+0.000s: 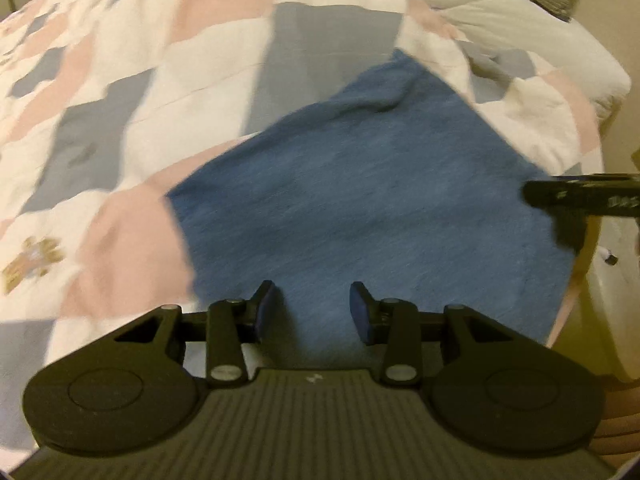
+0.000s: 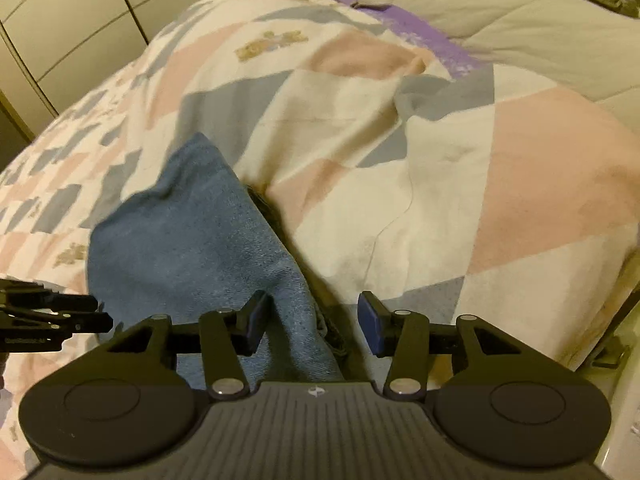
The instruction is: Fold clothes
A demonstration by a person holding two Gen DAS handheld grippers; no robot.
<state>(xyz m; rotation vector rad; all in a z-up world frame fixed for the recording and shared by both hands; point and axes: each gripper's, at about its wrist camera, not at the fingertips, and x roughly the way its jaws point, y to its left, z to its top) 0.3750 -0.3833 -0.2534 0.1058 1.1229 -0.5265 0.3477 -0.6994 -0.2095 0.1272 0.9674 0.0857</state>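
Both claws are released, empty: the left gripper (image 1: 313, 307) and right gripper (image 2: 313, 321) hover over the blue denim garment (image 1: 360, 208) near the patchwork quilt's (image 1: 120, 80) edge; a grey duvet (image 2: 500, 12) lies beyond.

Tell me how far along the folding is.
Done: the blue denim garment lies on the patchwork quilt as a flat, compact shape, apparently already folded over. In hand: nothing; the left claw and right claw are both open above it. Left: any further folds; I can't tell how many.
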